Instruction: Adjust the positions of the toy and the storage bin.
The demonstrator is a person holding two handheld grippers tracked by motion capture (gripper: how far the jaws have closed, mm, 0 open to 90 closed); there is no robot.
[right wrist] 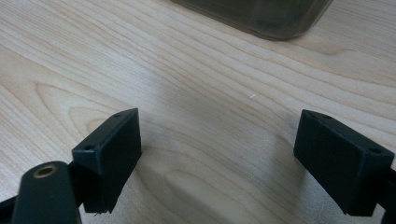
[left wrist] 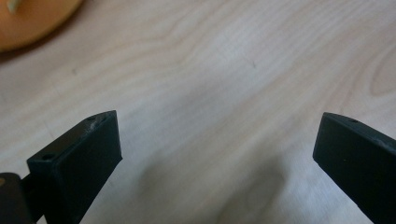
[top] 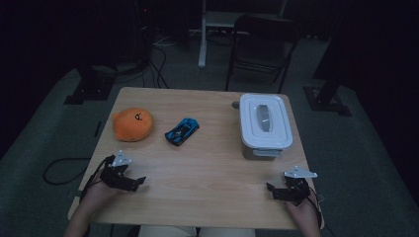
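On the table before us, a plush toy lies at far left, a toy car just to its right, and a lidded container at far right. Our left gripper and right gripper sit at the near edge, well apart.

Bare desk runs along the near edge between the left tool and right tool, both with jaws apart, while farther back the plush by the left edge, the car mid-desk and the box by the right edge stand with gaps between.
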